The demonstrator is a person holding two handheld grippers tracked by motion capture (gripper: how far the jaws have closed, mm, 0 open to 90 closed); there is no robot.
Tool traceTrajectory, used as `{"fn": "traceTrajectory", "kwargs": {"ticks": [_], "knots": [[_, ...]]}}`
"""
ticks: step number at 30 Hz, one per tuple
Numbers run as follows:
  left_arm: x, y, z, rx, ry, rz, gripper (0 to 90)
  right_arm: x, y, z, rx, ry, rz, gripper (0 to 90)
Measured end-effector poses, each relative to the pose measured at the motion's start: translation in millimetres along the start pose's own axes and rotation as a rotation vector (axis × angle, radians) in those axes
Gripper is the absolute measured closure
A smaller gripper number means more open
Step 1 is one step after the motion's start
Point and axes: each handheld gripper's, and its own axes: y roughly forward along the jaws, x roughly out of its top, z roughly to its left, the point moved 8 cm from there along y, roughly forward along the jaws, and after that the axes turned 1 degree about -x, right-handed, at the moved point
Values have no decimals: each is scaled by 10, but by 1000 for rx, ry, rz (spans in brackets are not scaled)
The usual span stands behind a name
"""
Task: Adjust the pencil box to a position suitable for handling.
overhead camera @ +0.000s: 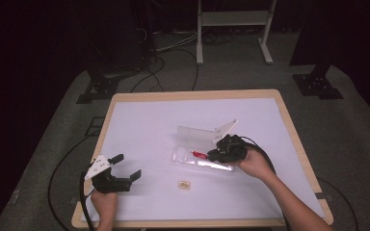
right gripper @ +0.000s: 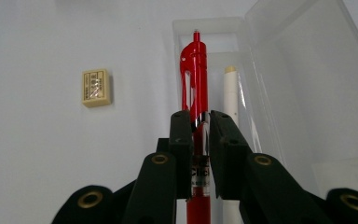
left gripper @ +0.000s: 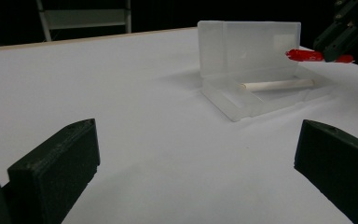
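- Right gripper (right gripper: 200, 126), at centre frame in its own view, is clamped on a red pen (right gripper: 195, 74) held over the open clear case (right gripper: 303, 70).
- A white stick (right gripper: 230, 93), perhaps chalk, lies in the case.
- Left gripper (overhead camera: 125, 169), lower left in the high view, gapes wide with nothing in it.
- Eraser (right gripper: 96, 87) sits at upper left.
- Likely next: lower the pen in beside the stick, then let go.

The pencil case (right gripper: 279, 84) looks like clear, slightly frosted plastic, and the red pen (right gripper: 195, 74) held over it is glossy plastic. The white stick (right gripper: 231, 93) inside has a dull, chalky finish, and the eraser (right gripper: 96, 87) is matt cream. The table (overhead camera: 144, 125) top is smooth matt white with a pale wood edge.
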Motion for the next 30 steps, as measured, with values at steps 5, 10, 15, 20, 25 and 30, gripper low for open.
{"fn": "traceTrajectory", "kwargs": {"ticks": [5, 10, 15, 20, 25, 30], "knots": [[1, -2, 0, -1, 0, -2, 0, 29, 29, -19, 1, 4, 3, 792], [1, -2, -1, -1, 0, -2, 0, 18, 82, -42, 5, 4, 13, 792], [1, -3, 0, -1, -1, -2, 0, 15, 134, -68, 5, 5, 20, 792], [2, -3, 0, -1, -4, -5, 0, 11, 181, -87, 7, 5, 26, 792], [3, -5, 0, -1, -3, -5, 0, 6, 213, -105, 4, -1, 31, 792], [3, -4, 0, -1, -4, -6, 0, -4, 231, -124, 6, 8, 32, 792]]}}
